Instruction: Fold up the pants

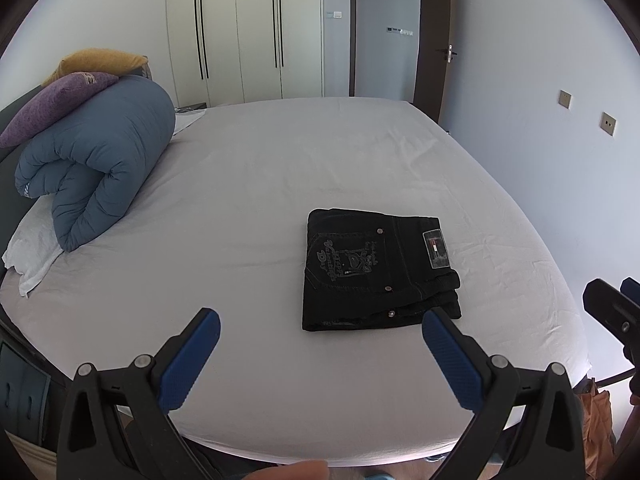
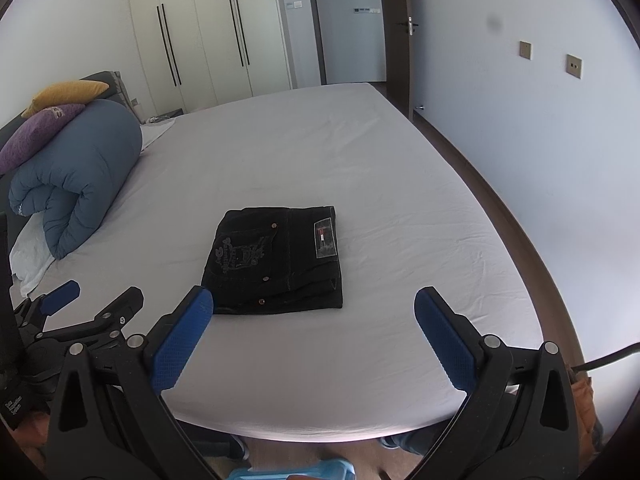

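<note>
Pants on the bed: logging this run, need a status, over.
Left claw open, right claw open, both empty, short of the cloth. Black pants folded into a compact stack on the white sheet. Nothing in the way.

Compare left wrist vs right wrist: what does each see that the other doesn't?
Left wrist only: the open left gripper up close, plus only a sliver of the right gripper at the frame's right edge.

Right wrist only: the open right gripper up close, much of the left gripper's black body at lower left, and the dark brown floor strip along the wall.

Both: the folded black denim pants lying untouched on the white-sheeted bed, the rolled blue quilt, the purple and yellow cushions, and the cream wardrobe.
</note>
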